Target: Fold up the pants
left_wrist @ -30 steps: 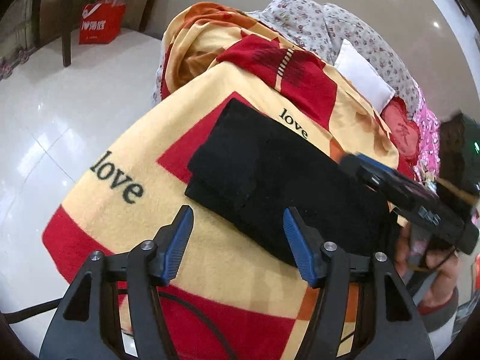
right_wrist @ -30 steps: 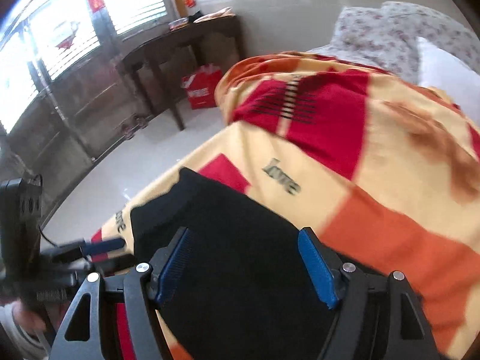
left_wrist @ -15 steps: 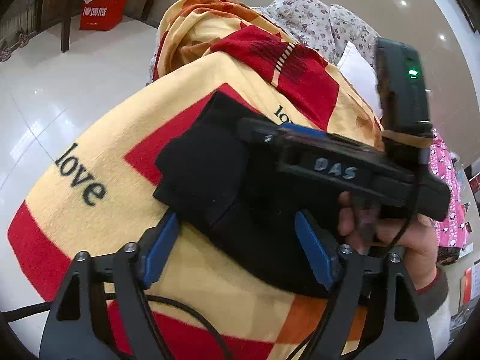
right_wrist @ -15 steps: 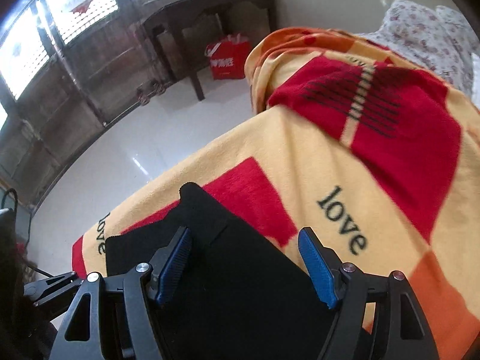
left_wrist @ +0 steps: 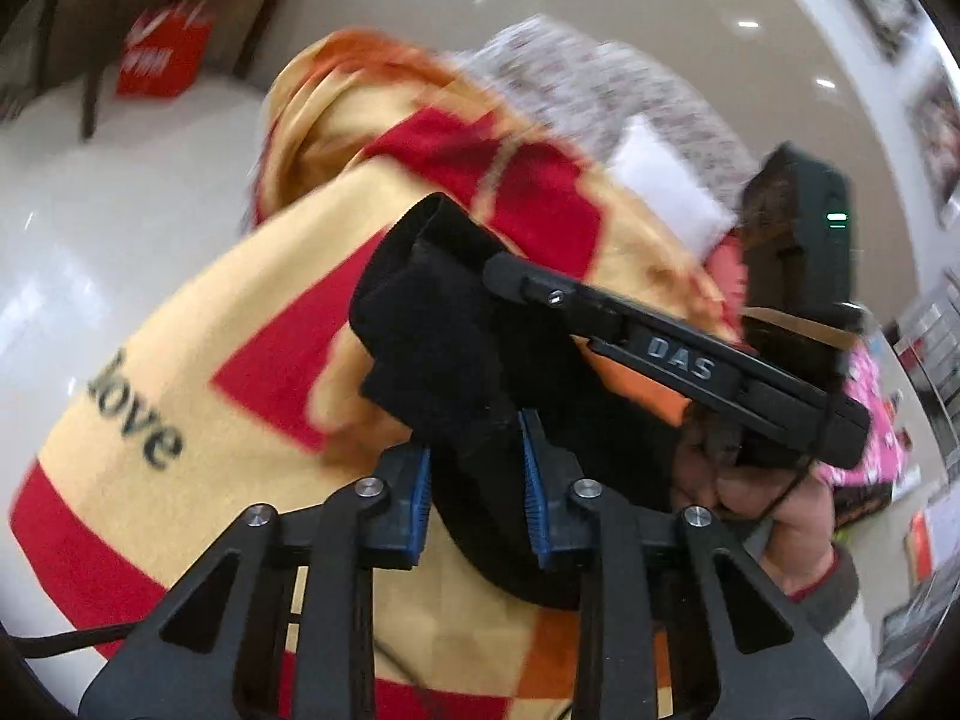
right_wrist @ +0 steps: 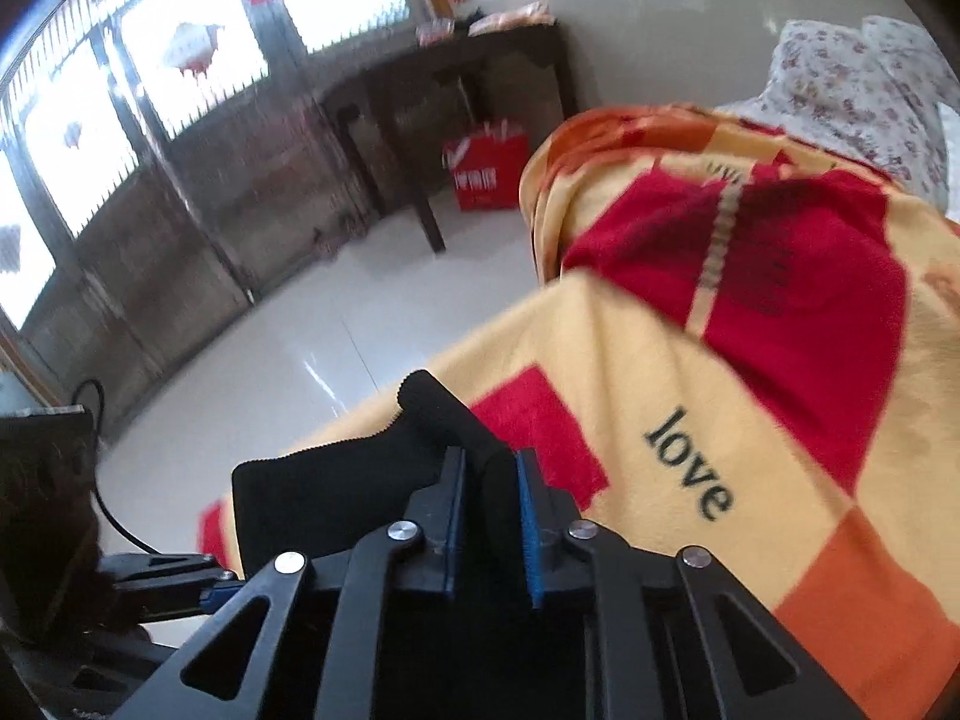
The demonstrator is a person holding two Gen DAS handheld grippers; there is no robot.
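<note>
Between both sets of jaws, clamped tight, we hold the pants [left_wrist: 438, 348]: soft, limp, best gripped along edges.

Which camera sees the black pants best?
The left wrist view: the black pants show bunched and lifted off the blanket, pinched by the left claw. The right wrist view shows only one edge of them, caught in the right claw.

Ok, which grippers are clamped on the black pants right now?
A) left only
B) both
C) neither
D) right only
B: black pants fabric fills the narrow gap of the left gripper, and the right gripper likewise pinches a fold.
</note>
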